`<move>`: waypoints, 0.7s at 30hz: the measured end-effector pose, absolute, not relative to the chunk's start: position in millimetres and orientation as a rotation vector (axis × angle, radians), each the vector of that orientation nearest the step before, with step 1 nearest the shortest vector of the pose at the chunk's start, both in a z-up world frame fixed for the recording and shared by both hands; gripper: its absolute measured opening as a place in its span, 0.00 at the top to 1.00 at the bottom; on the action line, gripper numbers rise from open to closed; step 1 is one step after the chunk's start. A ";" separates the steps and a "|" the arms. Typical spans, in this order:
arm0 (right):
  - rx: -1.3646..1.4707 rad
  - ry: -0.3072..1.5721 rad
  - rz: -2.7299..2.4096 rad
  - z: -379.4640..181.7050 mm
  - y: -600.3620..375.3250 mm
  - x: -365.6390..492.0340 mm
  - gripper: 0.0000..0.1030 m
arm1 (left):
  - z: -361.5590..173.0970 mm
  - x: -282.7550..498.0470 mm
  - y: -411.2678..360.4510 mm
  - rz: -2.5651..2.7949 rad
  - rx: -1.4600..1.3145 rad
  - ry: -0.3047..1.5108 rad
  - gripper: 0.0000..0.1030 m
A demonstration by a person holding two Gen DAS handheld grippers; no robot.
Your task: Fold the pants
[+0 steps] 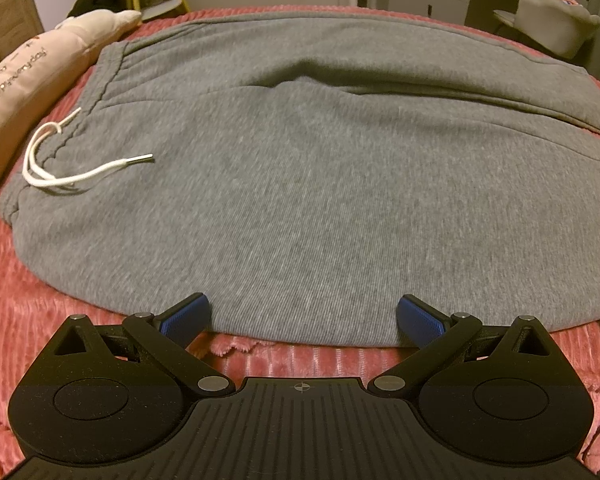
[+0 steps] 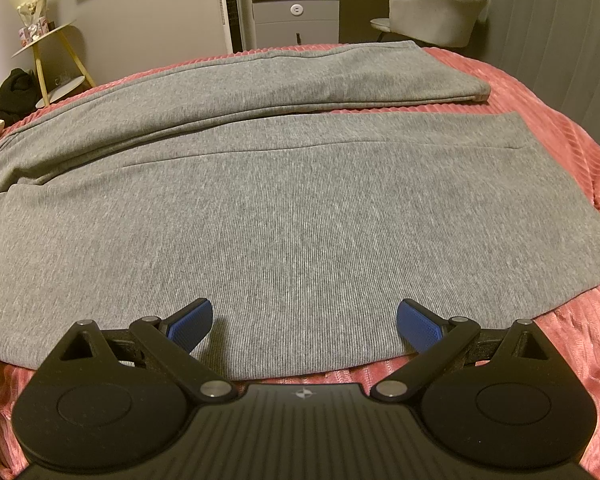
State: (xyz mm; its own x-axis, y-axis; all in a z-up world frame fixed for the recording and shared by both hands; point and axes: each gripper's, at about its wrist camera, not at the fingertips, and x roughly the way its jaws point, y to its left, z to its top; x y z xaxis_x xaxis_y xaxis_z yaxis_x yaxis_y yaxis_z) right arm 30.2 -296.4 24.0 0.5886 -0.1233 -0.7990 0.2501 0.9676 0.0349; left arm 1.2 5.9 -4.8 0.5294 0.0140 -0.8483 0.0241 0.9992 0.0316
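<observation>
Grey sweatpants (image 1: 300, 184) lie spread flat on a pink ribbed bedspread (image 1: 28, 320). The waistband with a white drawstring (image 1: 80, 172) is at the left in the left wrist view. The two legs (image 2: 300, 200) run to the right in the right wrist view, the far leg (image 2: 320, 76) slightly apart from the near one. My left gripper (image 1: 303, 320) is open, its blue pads over the near edge of the pants by the waist end. My right gripper (image 2: 304, 322) is open over the near edge of the near leg. Neither holds cloth.
A beige pillow (image 1: 32, 76) with lettering lies at the bed's left end. Past the far bed edge stand a yellow-legged side table (image 2: 56, 52), a grey drawer cabinet (image 2: 296, 20) and a pale upholstered chair (image 2: 436, 12). The leg hems end near the bed's right edge (image 2: 560, 128).
</observation>
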 end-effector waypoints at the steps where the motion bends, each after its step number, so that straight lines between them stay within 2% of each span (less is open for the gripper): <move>1: 0.149 0.917 -0.219 24.5 -296.0 30.2 0.04 | -4.8 1.3 6.1 -0.006 0.040 1.013 0.00; 21: 0.155 0.924 -0.212 23.9 -295.2 32.3 0.04 | -6.0 3.0 5.7 0.000 0.040 1.027 0.00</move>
